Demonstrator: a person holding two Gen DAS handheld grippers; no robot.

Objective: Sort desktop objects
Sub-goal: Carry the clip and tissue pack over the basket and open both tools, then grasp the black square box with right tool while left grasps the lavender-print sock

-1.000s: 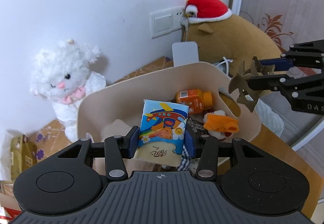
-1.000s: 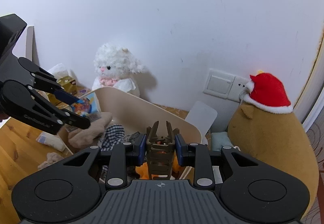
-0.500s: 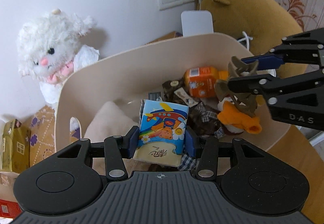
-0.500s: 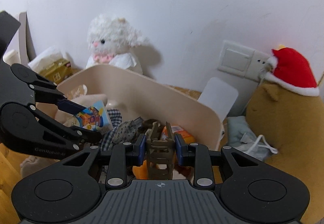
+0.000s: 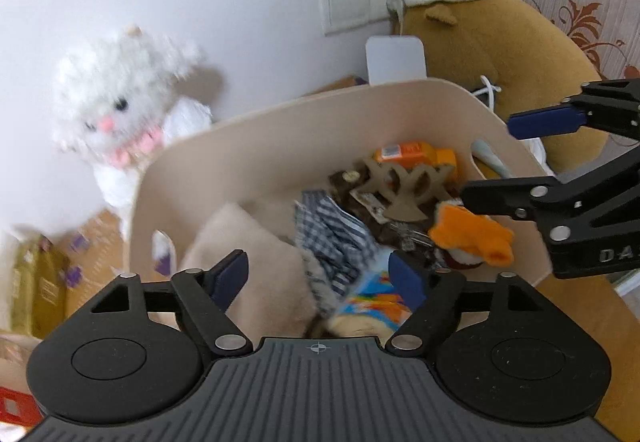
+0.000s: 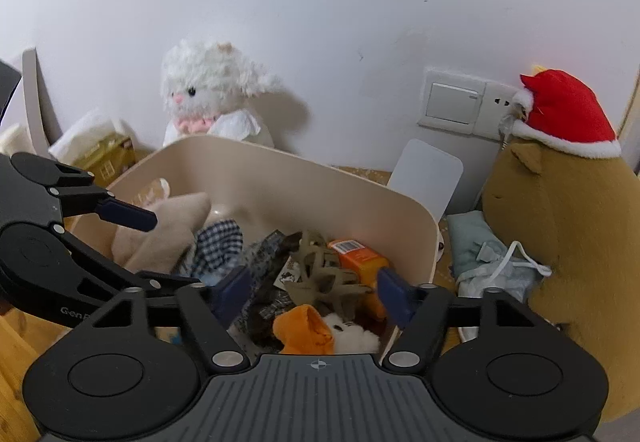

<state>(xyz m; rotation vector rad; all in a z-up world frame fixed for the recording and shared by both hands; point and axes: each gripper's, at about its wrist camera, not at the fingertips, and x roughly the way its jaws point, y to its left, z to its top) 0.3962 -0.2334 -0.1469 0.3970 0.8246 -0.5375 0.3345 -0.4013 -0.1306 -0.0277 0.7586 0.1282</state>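
left gripper [image 5: 318, 276]: jaws opening, nothing pinched, over near edge of beige bin [image 5: 280, 130]
tissue pack [image 5: 370, 302]: loose in bin, just below the left jaws
right gripper [image 6: 314, 292]: jaws opening, nothing gripped, above bin
hair claw [image 6: 324, 274]: lying free on bin clutter, beside orange bottle [image 6: 360, 254]
white plush [image 6: 212, 90]: behind bin, by wall

Each fisheye camera sits just behind its own gripper's black fingers and looks forward and downward, close over the rounded beige plastic bin [image 5: 280, 130] [image 6: 280, 178] against the white wall. Both views share the bin's cluttered inside, the fluffy white plush toy [image 5: 120, 110] [image 6: 208, 90] and the brown plush in a red hat [image 5: 500, 42] [image 6: 568, 202].
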